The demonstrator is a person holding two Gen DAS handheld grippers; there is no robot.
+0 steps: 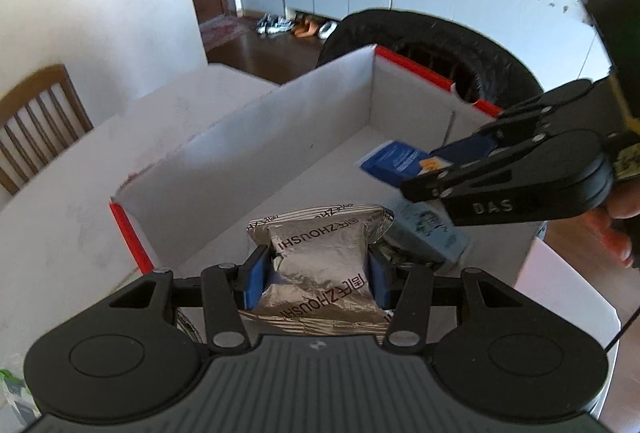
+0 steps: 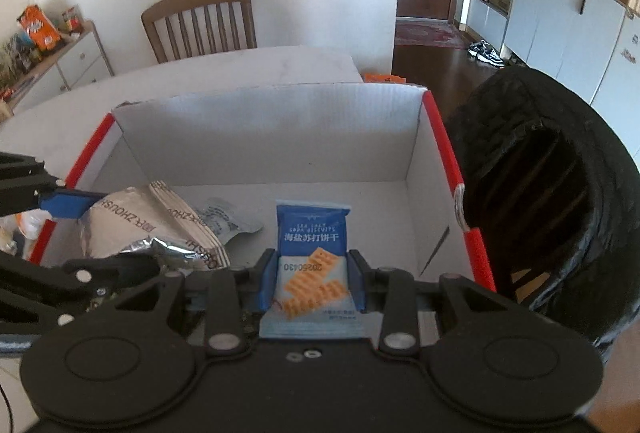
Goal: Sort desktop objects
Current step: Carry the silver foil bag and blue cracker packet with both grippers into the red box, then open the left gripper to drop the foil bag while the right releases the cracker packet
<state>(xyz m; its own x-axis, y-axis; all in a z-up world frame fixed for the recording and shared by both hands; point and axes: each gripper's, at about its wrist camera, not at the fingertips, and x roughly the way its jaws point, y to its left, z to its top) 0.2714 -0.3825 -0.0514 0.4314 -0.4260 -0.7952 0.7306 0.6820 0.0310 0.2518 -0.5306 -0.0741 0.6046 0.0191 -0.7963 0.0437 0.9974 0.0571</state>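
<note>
1. Plainly, in the left wrist view, the left tool (image 1: pixel 318 275) is clamped on a silver foil packet (image 1: pixel 320 265), its blue pads pressing the packet's two sides. The packet hangs over the near edge of an open white cardboard box (image 1: pixel 256 137) with red corner trim, which stands on the pale worktop (image 1: pixel 60 225).
2. Same view: the right tool (image 1: pixel 426 169) reaches in from the right above the box, closed on a blue cracker packet (image 1: pixel 394 161). A pale blue packet (image 1: pixel 430 233) shows just beyond the foil packet, under that tool; whether it touches the box floor cannot be told. A person's hand (image 1: pixel 618 211) shows at the right edge.
3. In the right wrist view, the right tool (image 2: pixel 312 283) grips the blue cracker packet (image 2: pixel 310 261) between its pads, held over the box (image 2: pixel 272 129) near its front.
4. Same view: the left tool (image 2: pixel 80 229) enters from the left, holding the silver foil packet (image 2: pixel 132 225) over the box's left part. Another silver packet (image 2: pixel 228 219) lies just behind it on the box floor. A black bin (image 2: pixel 560 193) stands just beside the box on the right; a wooden chair (image 2: pixel 198 21) stands beyond the worktop (image 2: pixel 240 69).
</note>
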